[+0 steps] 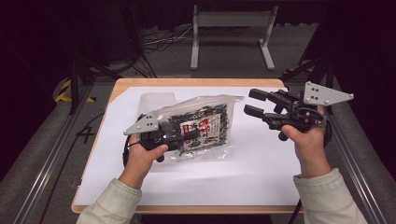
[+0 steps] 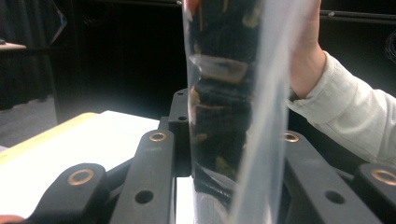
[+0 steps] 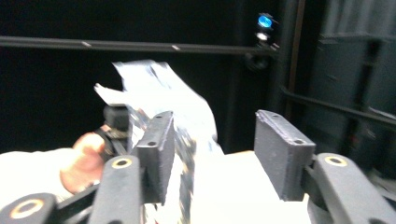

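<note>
white-covered table (image 1: 261, 186) in the middle of the high view, wooden rim showing at the edges, dark rails and a grey metal stand (image 1: 232, 35) beyond at twelve o'clock. on the white cover, a little left of centre, a clear plastic bag of dark dried food (image 1: 201, 128) with a red-and-white label, held up at a slant rather than lying flat. behind its ten o'clock corner, a pale translucent thing (image 1: 158, 99), too faint to name.

left gripper (image 1: 180, 136) clenched on the bag's eight o'clock edge; in the left gripper view the bag (image 2: 229, 102) stands upright, pinched between the black jaws. right gripper (image 1: 254, 103) at three o'clock of the bag, released, jaws apart with nothing between them, just off the bag's right edge; in the right gripper view (image 3: 212, 154) the bag (image 3: 159, 93) sits off at ten o'clock, blurred.

step in hand, by the look of it: handover done, bag carried by the left alone. next move likely calls for a fresh right-hand grip at the sealed top edge, or a set-down. nothing in the way but slack, slippery film.
</note>
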A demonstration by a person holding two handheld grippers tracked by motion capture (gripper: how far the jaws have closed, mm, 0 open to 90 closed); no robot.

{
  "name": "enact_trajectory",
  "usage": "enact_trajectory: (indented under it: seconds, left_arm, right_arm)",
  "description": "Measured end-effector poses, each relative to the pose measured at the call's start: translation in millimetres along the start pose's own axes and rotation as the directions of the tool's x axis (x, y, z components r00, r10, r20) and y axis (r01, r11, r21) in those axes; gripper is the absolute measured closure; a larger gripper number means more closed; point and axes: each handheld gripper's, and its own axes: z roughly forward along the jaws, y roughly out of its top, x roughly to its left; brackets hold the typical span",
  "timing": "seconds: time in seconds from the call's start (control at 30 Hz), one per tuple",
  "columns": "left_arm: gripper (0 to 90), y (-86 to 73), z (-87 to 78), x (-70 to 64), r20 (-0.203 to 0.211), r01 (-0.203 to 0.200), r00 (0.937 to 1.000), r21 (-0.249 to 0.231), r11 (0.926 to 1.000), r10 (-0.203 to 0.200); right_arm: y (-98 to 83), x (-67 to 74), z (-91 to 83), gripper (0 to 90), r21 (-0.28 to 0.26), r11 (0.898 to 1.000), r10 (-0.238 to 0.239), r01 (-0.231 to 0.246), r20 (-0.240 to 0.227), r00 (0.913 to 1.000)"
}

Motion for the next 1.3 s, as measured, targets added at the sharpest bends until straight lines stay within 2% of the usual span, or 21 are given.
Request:
enact_trajectory:
  seconds: [0.07, 0.17, 0.43, 0.5, 0.6, 0.67, 0.73, 0.87, 1.03, 1.13, 1.17, 1.23, 1.27, 1.3]
  left_arm:
    - [71.7, 2.1, -1.7, -0.2, -0.005, -0.001, 1.0, -0.003, 1.0, 0.001]
    - [71.7, 4.3, -6.1, -0.4, -0.021, -0.001, 0.9998, -0.006, 1.0, 0.001]
    - [71.7, 9.6, -18.3, -1.8, -0.056, -0.012, 0.9984, -0.02, 0.9997, 0.01]
    - [71.7, 10.2, -20.8, -1.3, -0.068, -0.01, 0.9977, -0.02, 0.9998, 0.009]
    - [71.7, 10.5, -23.0, -1.6, -0.079, -0.007, 0.9969, -0.007, 1.0, 0.006]
    - [71.7, 11.3, -24.1, -1.9, -0.088, -0.014, 0.996, -0.005, 0.9999, 0.014]
    - [71.7, 12.7, -25.3, -2.5, -0.094, -0.018, 0.9954, -0.003, 0.9998, 0.018]
    - [71.7, 17.8, -32.3, -4.2, -0.116, -0.032, 0.9928, -0.001, 0.9995, 0.031]
    - [71.7, 25.3, -45.1, -2.7, -0.15, -0.051, 0.9876, -0.029, 0.9983, 0.046]
    - [71.7, 29.9, -51.5, -2.2, -0.186, -0.075, 0.9804, -0.04, 0.9964, 0.066]
    - [71.7, 29.9, -51.5, -2.2, -0.186, -0.075, 0.9804, -0.04, 0.9964, 0.066]
    - [71.6, 32.7, -55.7, -0.3, -0.211, -0.087, 0.9747, -0.046, 0.9951, 0.075]
    - [71.7, 32.7, -55.7, -0.3, -0.211, -0.087, 0.9747, -0.046, 0.9951, 0.075]
    - [71.7, 33.2, -56.8, 0.6, -0.221, -0.09, 0.9721, -0.045, 0.9949, 0.078]
  right_arm:
    - [-2.8, 0.2, -4.2, 46.4, 0.012, 1.0, 0.002, -0.002, 0.018, 0.9998]
    - [-8.7, 0.2, -12.4, 45.4, 0.039, 0.999, -0.006, 0.004, 0.07, 0.9975]
    - [-23.5, -2.9, -39.0, 40.9, 0.097, 0.995, -0.006, -0.011, 0.174, 0.9848]
    - [-28.4, -3.4, -44.9, 39.7, 0.113, 0.993, -0.003, -0.021, 0.206, 0.9786]
    - [-38.6, -4.8, -52.0, 37.0, 0.145, 0.989, -0.002, -0.039, 0.27, 0.9628]
    - [-44.6, -5.8, -54.9, 34.8, 0.157, 0.986, 0.005, -0.054, 0.297, 0.9549]
    - [-51.3, -7.8, -58.2, 35.0, 0.156, 0.987, -0.004, -0.049, 0.324, 0.9462]
    - [-58.8, -12.3, -62.7, 34.1, 0.168, 0.983, 0.006, -0.069, 0.349, 0.9369]
    - [-65.8, -17.0, -72.5, 35.8, 0.178, 0.979, 0.024, -0.098, 0.376, 0.9262]
    - [-68.7, -18.5, -74.9, 35.8, 0.17, 0.979, 0.039, -0.11, 0.375, 0.9262]
    - [-68.7, -18.5, -74.9, 35.8, 0.17, 0.979, 0.039, -0.11, 0.375, 0.9262]
    - [-71.2, -19.0, -76.9, 35.4, 0.176, 0.978, 0.04, -0.115, 0.383, 0.9228]
    - [-71.2, -19.0, -76.9, 35.4, 0.176, 0.978, 0.04, -0.115, 0.383, 0.9228]
    - [-72.6, -19.5, -77.8, 35.1, 0.175, 0.978, 0.041, -0.118, 0.39, 0.9199]
